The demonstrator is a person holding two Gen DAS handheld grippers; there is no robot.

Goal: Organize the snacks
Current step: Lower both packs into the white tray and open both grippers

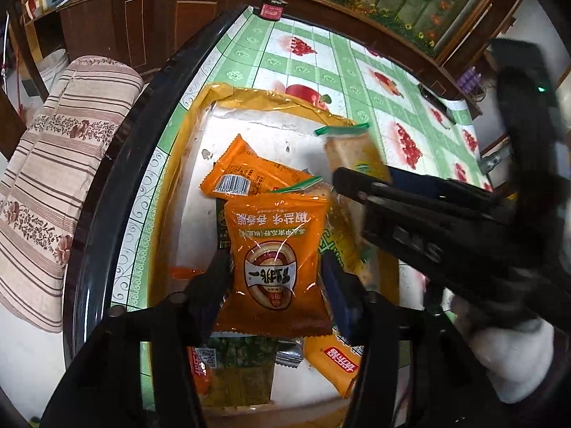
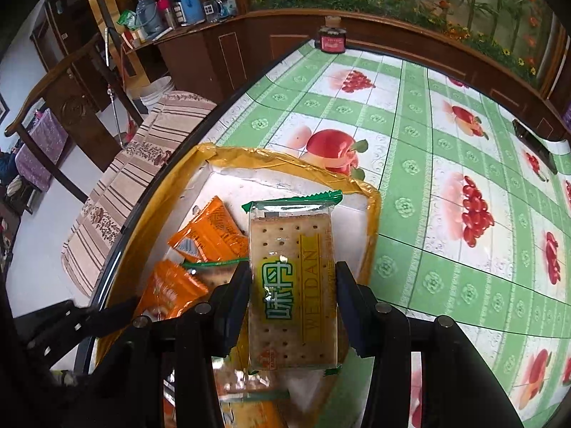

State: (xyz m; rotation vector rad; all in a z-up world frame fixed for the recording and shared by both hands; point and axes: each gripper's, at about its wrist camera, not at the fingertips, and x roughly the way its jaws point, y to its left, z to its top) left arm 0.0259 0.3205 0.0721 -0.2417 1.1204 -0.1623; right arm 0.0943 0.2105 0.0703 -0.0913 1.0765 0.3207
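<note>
My left gripper [image 1: 276, 278] is shut on an orange seed packet [image 1: 276, 249] and holds it over a yellow-rimmed white tray [image 1: 221, 107] of snacks. My right gripper [image 2: 292, 285] is shut on a clear cracker pack [image 2: 291, 285] with a green seal, above the same tray [image 2: 285, 164]. In the left wrist view the right gripper [image 1: 342, 178] reaches in from the right with the cracker pack [image 1: 351, 149]. More orange packets [image 1: 242, 174] and cracker packs [image 1: 328, 356] lie in the tray. In the right wrist view an orange packet [image 2: 210, 232] lies to the left.
The tray sits at the left edge of a table with a green fruit-print cloth [image 2: 446, 185]. A small red jar [image 2: 332, 39] stands at the far edge; a dark flat object [image 2: 535, 144] lies far right. A striped cushioned chair [image 1: 53, 178] stands left of the table.
</note>
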